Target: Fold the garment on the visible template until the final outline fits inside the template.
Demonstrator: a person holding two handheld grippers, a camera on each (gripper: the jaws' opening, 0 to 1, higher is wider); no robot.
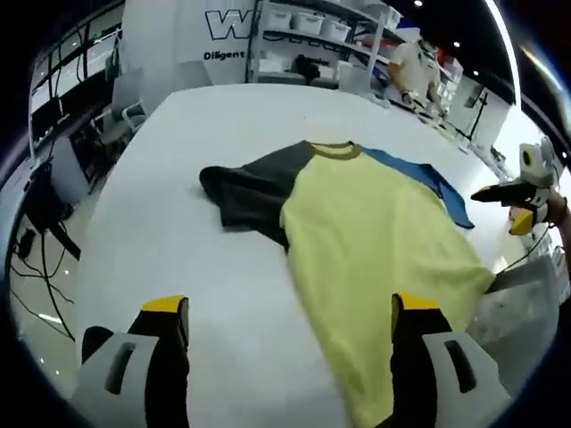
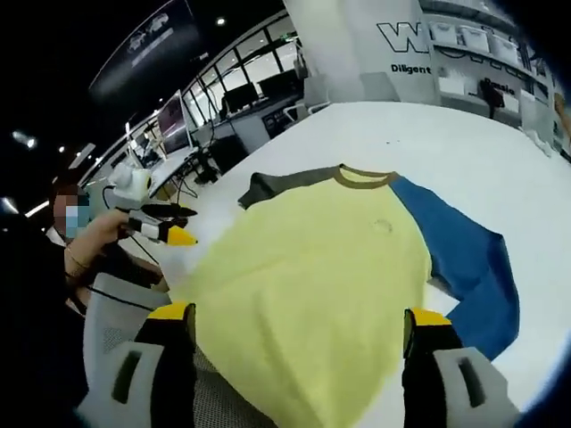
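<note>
A T-shirt with a yellow body [image 1: 375, 241] lies flat on the white table [image 1: 178, 267], collar [image 1: 335, 150] towards the far side. Its dark grey sleeve [image 1: 245, 192] is bunched up to the left, and its blue sleeve [image 1: 428, 178] lies out to the right. My left gripper [image 1: 290, 308] hovers open over the shirt's hem side, nothing between its jaws. In the right gripper view the same shirt [image 2: 312, 267] spreads below my open right gripper [image 2: 301, 316], blue sleeve [image 2: 473, 267] on the right. Each gripper also appears in the other's view: the right gripper [image 1: 522, 201] and the left gripper [image 2: 161, 227], the latter held by a hand.
Shelving with white bins [image 1: 312, 27] and a standing person [image 1: 415, 67] are beyond the table's far edge. Desks with monitors [image 2: 223, 107] line one side. A grey mesh chair [image 2: 116, 321] sits near the table edge by the shirt's hem.
</note>
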